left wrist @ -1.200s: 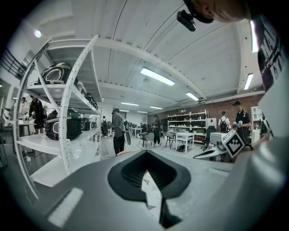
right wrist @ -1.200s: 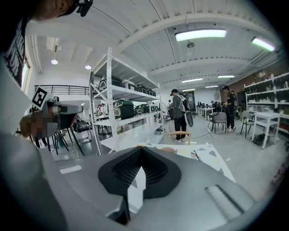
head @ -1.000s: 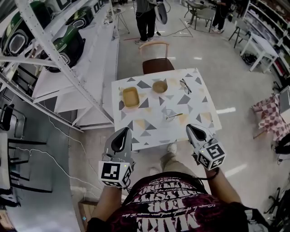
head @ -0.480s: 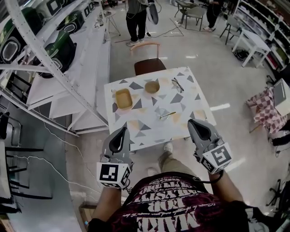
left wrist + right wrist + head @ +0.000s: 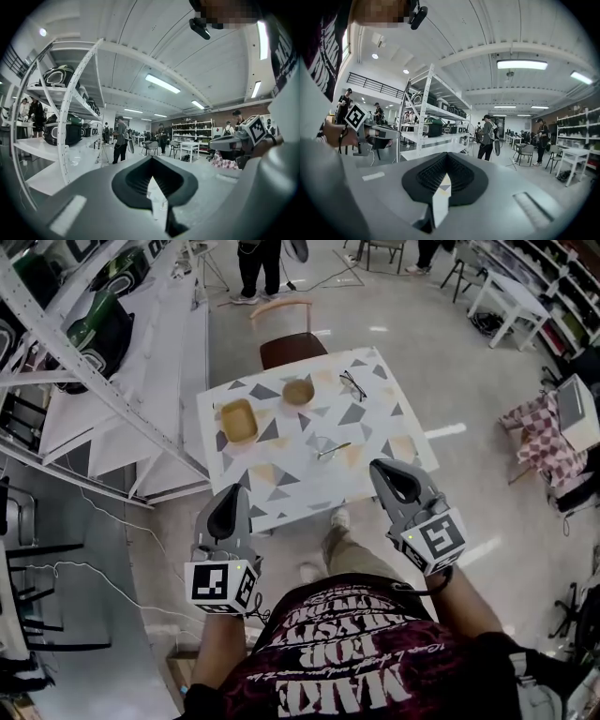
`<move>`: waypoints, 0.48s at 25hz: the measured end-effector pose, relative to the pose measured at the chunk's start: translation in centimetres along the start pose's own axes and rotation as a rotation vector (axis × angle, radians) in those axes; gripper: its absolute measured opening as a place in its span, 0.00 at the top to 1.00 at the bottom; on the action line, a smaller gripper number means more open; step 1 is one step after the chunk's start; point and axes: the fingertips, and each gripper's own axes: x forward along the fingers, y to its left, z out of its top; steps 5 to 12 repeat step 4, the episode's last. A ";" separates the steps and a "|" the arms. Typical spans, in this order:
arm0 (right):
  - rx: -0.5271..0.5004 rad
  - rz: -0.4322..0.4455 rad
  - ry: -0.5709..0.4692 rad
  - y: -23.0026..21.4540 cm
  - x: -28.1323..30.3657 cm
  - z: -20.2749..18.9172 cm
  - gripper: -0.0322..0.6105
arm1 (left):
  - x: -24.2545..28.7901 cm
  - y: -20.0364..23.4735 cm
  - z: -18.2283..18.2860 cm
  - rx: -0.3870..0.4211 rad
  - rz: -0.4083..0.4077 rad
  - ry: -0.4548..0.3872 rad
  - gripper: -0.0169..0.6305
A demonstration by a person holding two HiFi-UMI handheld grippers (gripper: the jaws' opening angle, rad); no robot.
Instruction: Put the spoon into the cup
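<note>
Spoon (image 5: 334,450) is lying on the triangle-patterned table (image 5: 281,495), touching a faint clear cup (image 5: 322,443). I am holding my left gripper (image 5: 225,499) and right gripper (image 5: 386,471) pressed together and empty, short of the table. Shelving (image 5: 84,371) is standing alongside.

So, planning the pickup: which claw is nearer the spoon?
Right. The right claw: near edge of the table, just right of the spoon. The left claw: farther, by the near-left corner.

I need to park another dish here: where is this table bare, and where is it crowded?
Bare: the near strip of the table, from the spoon and clear cup to the near edge, and the right side nearer than the glasses. Crowded: the far half, where wooden tray, bowl and glasses sit in a row.
</note>
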 end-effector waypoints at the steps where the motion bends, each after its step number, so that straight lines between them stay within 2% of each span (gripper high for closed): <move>1: 0.005 0.002 0.001 0.1 0.0 -0.1 0.91 | 0.0 0.0 -0.1 0.001 0.001 0.004 0.97; 12: 0.019 0.005 0.008 0.2 0.0 -0.4 0.91 | 0.2 -0.2 -0.2 0.003 -0.001 0.011 0.97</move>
